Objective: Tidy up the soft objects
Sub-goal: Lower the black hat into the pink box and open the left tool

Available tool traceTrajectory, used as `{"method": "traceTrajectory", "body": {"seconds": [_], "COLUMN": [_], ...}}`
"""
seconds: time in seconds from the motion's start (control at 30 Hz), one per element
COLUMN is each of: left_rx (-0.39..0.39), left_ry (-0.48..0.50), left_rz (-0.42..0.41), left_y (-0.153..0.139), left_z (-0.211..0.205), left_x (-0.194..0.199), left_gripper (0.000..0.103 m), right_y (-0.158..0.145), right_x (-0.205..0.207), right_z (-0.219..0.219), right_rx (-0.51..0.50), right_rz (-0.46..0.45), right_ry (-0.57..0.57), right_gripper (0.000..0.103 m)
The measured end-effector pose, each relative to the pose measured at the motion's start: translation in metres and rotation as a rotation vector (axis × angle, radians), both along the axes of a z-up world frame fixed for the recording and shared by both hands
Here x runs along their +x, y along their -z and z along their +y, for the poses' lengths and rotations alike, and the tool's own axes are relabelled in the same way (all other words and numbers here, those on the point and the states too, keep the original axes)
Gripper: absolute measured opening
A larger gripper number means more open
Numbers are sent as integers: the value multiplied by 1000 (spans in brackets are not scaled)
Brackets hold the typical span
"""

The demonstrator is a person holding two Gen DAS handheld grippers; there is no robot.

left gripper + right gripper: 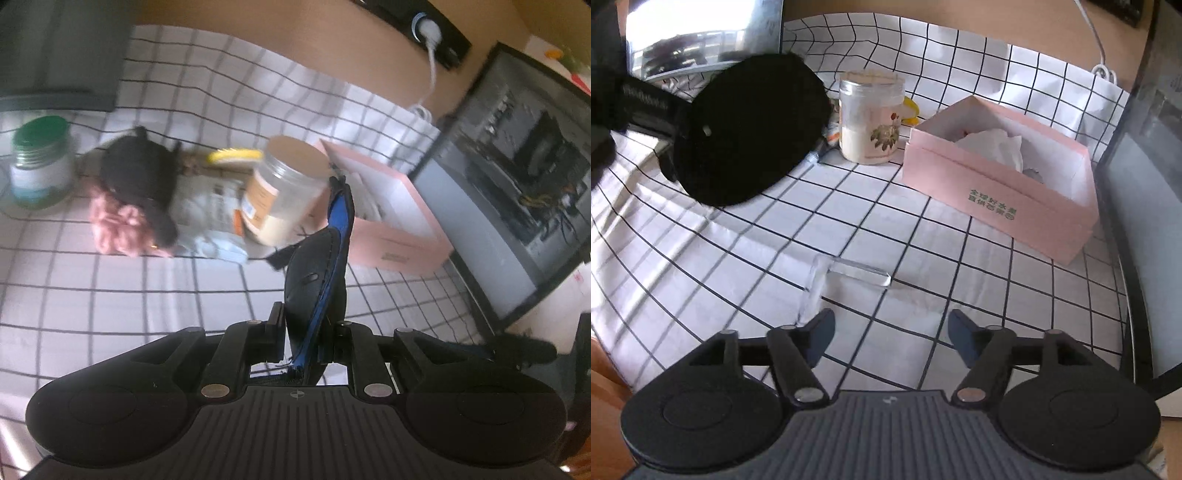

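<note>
Pinching a black-and-blue padded sleep mask (pixel 317 266) by its edge in the closed left claw (pixel 303 332) — limp, light, floppy, best held at the seam. Right claw (pixel 890 332) spread, empty, above the counter (pixel 849 221) near the pink box (pixel 997 192).

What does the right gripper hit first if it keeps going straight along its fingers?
Probably the checked tablecloth itself. The right gripper is open and empty, angled down at bare cloth just past a clear flat piece. The pink box sits off to the right, likely out of line.
</note>
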State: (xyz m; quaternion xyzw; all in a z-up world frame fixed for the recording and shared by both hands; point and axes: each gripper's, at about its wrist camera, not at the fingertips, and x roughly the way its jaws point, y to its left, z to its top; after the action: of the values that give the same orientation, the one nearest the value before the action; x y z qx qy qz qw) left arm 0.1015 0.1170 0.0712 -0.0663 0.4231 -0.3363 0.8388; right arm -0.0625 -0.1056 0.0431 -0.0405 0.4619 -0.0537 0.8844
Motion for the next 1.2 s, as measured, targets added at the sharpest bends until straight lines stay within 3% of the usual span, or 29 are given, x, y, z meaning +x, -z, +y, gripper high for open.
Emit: {"method": "traceTrajectory", "body": {"seconds": [0.13, 0.33, 0.43, 0.53, 0.6, 0.63, 0.7, 0.87, 1.07, 1.2], "left_rx": [1, 13, 11, 11, 13, 14, 14, 4, -5, -54], "left_ry": [-23, -17, -4, 0, -2, -2, 1, 39, 182, 266], "left_rz": [11, 35, 33, 29, 30, 32, 36, 69, 95, 94], "left_y": [2, 8, 7, 5, 5, 5, 5, 8, 2, -15], "left_z": [8, 7, 5, 4, 5, 5, 6, 1, -29, -55], "left_x": [1, -2, -4, -6, -8, -8, -10, -15, -24, -24], "left_gripper": [17, 17, 17, 17, 17, 17, 17, 17, 17, 17], "right_y": [12, 6, 11, 25, 29, 28, 24, 7, -41, -70], "right_x": [2, 17, 30, 42, 44, 45, 46, 35, 12, -7], "right_z": [2, 22, 29, 22, 17, 14, 13, 10, -15, -31], "right_rx": [25, 66, 49, 39, 64, 84, 99, 75, 20, -57], "right_rz": [20, -46, -55, -29, -40, -41, -38, -61, -139, -196], "right_ry": [19, -2, -47, -18, 2, 6, -5, -23, 21, 63], "right_gripper": [69, 70, 79, 79, 71, 62, 62, 62, 62, 62]}}
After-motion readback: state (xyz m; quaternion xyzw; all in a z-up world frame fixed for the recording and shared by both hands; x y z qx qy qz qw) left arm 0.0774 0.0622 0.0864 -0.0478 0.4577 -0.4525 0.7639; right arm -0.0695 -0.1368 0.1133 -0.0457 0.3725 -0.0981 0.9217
